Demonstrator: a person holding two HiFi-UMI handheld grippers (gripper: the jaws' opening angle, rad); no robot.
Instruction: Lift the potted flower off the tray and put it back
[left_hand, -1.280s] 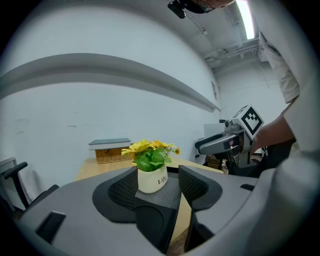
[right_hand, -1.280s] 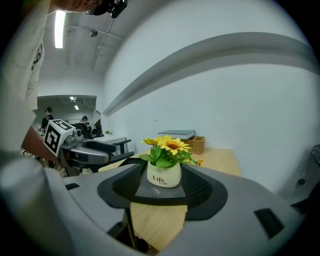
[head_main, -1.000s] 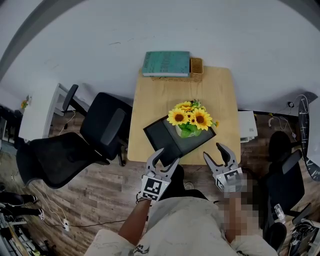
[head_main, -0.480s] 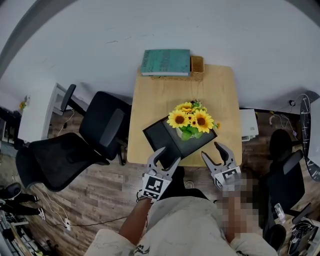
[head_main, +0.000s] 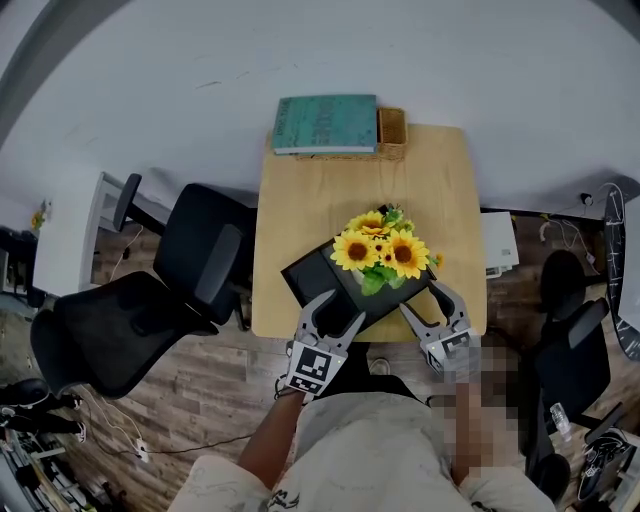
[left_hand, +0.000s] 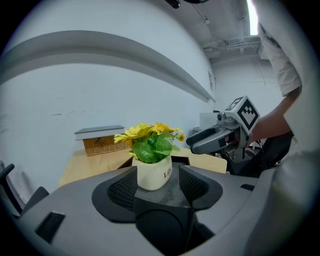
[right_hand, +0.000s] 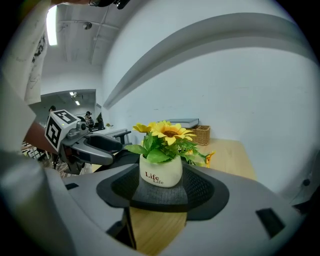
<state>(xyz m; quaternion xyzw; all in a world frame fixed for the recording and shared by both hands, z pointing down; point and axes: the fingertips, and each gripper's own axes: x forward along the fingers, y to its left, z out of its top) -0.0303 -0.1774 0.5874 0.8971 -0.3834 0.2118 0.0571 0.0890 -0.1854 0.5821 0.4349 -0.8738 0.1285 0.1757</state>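
Observation:
A white pot of yellow sunflowers stands on the right part of a black tray, near the front edge of a wooden table. My left gripper is open over the tray's front edge, with the pot just ahead of its jaws. My right gripper is open at the tray's right corner. Its jaws have just been opening a little wider, and the pot stands ahead of them, untouched. Each gripper view shows the other gripper: the right gripper and the left gripper.
A teal book lies on a wicker basket at the table's far edge by the wall. Black office chairs stand left of the table. A white unit sits on the floor to the right.
Both grippers have moved forward and a little down, from in front of the table to the tray's near edge and corner, closer to the pot.

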